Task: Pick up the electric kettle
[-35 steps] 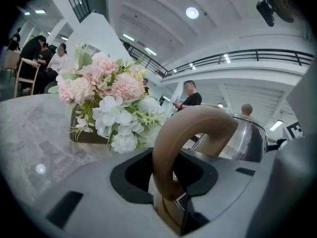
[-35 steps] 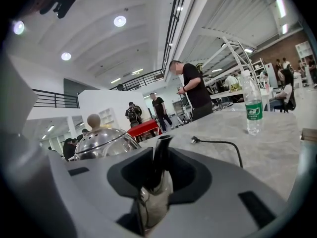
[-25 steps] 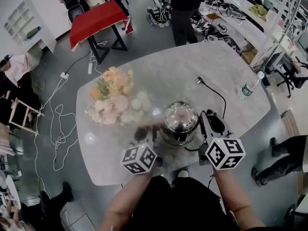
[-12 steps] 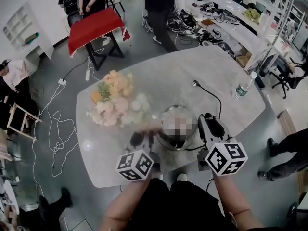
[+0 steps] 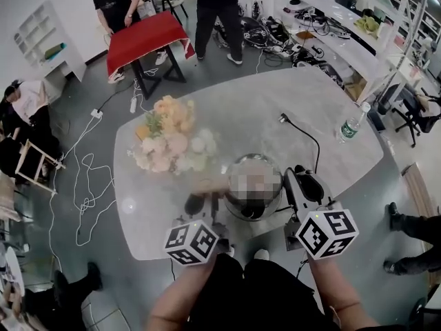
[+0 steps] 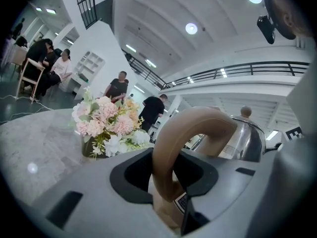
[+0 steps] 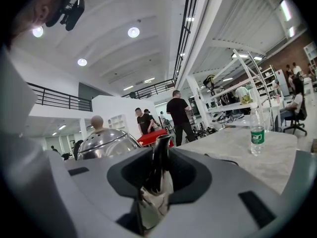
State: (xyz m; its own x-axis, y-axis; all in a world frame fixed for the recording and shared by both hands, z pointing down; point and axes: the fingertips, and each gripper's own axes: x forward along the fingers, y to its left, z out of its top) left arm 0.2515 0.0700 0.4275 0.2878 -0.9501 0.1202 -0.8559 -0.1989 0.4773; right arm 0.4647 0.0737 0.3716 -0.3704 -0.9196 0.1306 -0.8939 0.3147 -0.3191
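Observation:
The electric kettle (image 5: pixel 252 162) is a shiny steel pot with a tan handle (image 6: pixel 179 142) and a dark spout (image 7: pixel 159 160). It hangs between my two grippers near the front edge of the marble table (image 5: pixel 275 102). My left gripper (image 5: pixel 207 198) is shut on the handle, which arches up out of its jaws in the left gripper view (image 6: pixel 173 195). My right gripper (image 5: pixel 293 186) is shut on the spout, seen upright between its jaws in the right gripper view (image 7: pixel 153 192). The domed lid (image 7: pixel 105 139) shows to the left there.
A vase of pink and white flowers (image 5: pixel 169 142) stands left of the kettle. A black power cord (image 5: pixel 304 136) trails over the table's right half, and a water bottle (image 5: pixel 350 127) stands at its right edge. Beyond are a red table (image 5: pixel 147 36), people and floor cables (image 5: pixel 86 178).
Both grippers have risen a little and drawn toward me with the kettle held between them. The people in the background have walked on.

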